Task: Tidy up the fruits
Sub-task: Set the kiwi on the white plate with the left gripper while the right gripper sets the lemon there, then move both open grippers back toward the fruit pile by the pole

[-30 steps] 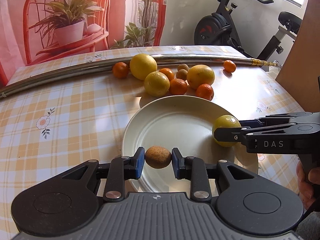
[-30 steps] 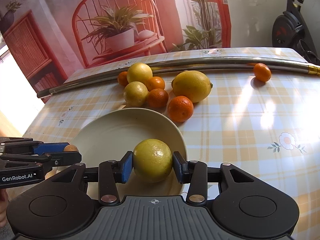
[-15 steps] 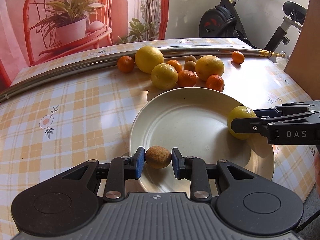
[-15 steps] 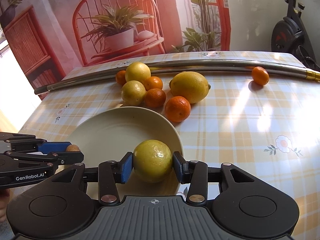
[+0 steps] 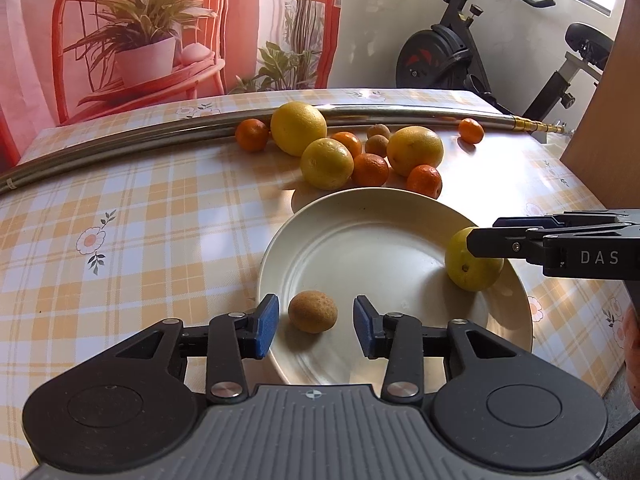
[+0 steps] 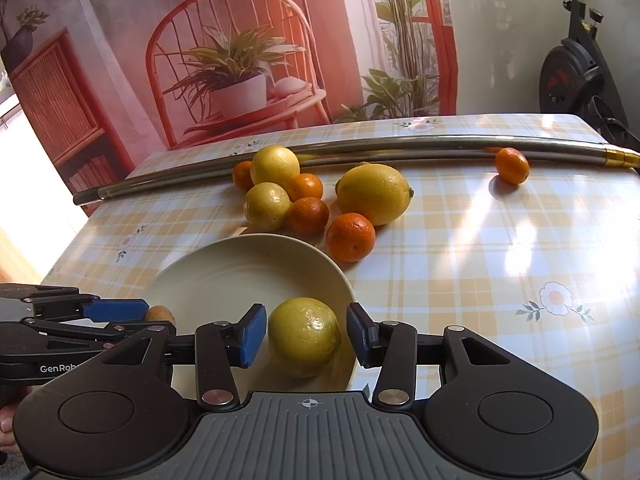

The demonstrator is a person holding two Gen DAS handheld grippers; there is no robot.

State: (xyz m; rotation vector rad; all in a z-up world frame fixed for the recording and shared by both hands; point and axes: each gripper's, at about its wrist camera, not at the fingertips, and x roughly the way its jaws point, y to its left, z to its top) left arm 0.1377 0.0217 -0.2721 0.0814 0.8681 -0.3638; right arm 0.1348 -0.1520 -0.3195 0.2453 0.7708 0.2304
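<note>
Left wrist view: the left gripper point(image 5: 314, 322), jaws opening, flanks a rough brown oval kiwi point(image 5: 312, 311) without contact, at the near rim of a glossy cream plate point(image 5: 360, 216).

Right wrist view: the right gripper point(image 6: 305, 336), narrowly parted, brackets a dimpled yellow-green lemon point(image 6: 304, 336) on the plate's near-right rim; the pads stand just clear of it.

We are in a home, in a lived-in room: a table under a yellow-and-white checked floral oilcloth point(image 6: 500, 248), a black exercise bike point(image 5: 452, 60) parked by the white wall, and a hanging printed backdrop picturing a red chair with a potted plant point(image 6: 236, 80).
</note>
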